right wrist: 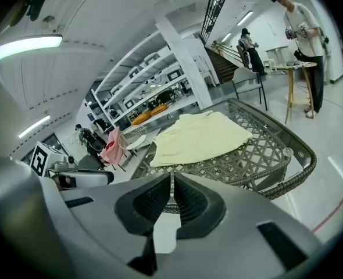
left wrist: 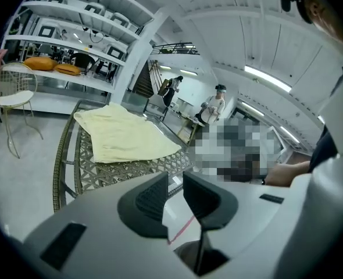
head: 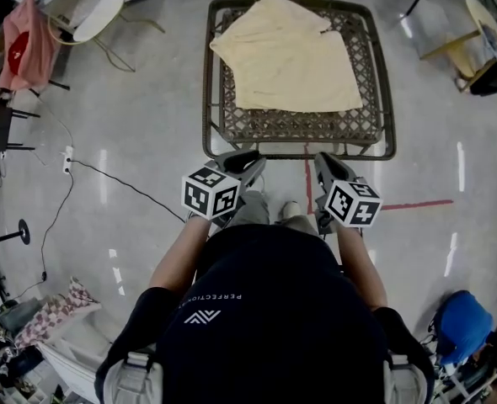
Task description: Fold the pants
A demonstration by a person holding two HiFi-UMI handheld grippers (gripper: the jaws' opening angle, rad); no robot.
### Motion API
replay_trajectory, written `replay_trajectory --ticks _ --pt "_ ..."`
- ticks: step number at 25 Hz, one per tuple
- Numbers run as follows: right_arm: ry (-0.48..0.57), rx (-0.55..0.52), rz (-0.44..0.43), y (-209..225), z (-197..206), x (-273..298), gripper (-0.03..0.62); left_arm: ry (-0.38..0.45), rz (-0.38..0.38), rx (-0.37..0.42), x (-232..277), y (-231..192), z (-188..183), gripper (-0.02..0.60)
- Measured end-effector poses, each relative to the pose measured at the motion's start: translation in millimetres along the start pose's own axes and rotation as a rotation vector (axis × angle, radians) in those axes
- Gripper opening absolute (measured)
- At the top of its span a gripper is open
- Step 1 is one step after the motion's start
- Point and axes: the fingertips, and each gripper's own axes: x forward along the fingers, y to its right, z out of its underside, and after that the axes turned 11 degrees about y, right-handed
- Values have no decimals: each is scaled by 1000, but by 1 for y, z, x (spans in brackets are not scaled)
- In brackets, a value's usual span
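Pale-yellow pants [head: 289, 57] lie flat in a skewed, roughly square shape on the far half of the lattice counter [head: 295, 126]. Both grippers sit short of its near rim, well apart from the cloth. L gripper [left wrist: 174, 178] fingers narrowly apart, nothing btwn; R gripper [right wrist: 172, 178] fingers pressed together, empty.

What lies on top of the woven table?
The pale yellow pants lie there, covering the far part of the table. The weave beneath them is hidden; the near strip is bare.

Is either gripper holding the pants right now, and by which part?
Nothing is held. The left gripper is slightly open, the right gripper shut, both empty; the pants lie on the table.
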Motion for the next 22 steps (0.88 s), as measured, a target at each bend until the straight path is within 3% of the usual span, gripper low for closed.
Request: replay_trajectory --ticks 15,22 --pt "14 16 90 -18 -6 53 41 -65 49 58 8 -77 -15 81" --pt "8 -16 148 10 -18 65 43 -96 -4 45 29 -102 -15 81"
